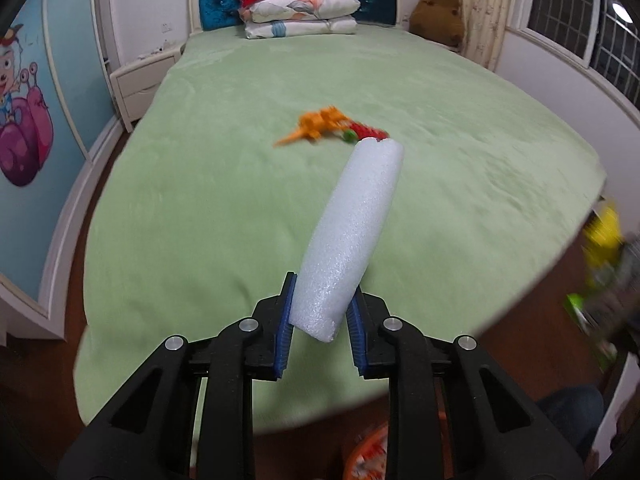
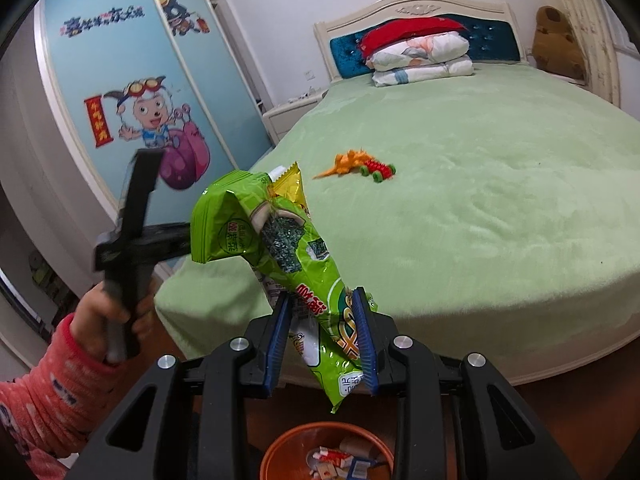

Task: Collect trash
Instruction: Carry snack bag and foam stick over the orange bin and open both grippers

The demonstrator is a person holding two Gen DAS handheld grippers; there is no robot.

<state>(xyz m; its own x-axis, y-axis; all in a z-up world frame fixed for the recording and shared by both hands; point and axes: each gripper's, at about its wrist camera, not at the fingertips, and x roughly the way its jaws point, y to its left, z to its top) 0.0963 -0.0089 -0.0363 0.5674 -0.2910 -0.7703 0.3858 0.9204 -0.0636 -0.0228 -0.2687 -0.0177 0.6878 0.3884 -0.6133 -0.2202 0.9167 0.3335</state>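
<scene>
nearest, the orange bin [image 2: 326, 454] sits on the floor below the right gripper [image 2: 324, 336], which is clamped on a green snack bag [image 2: 280, 240] at the bed's [image 2: 500, 220] near edge. the left gripper [image 1: 320, 320] pinches a white foam tube [image 1: 352, 236] over the open green blanket. farther out, an orange toy [image 1: 316, 124] lies mid-bed; pillows [image 1: 300, 12] at the far headboard.
</scene>
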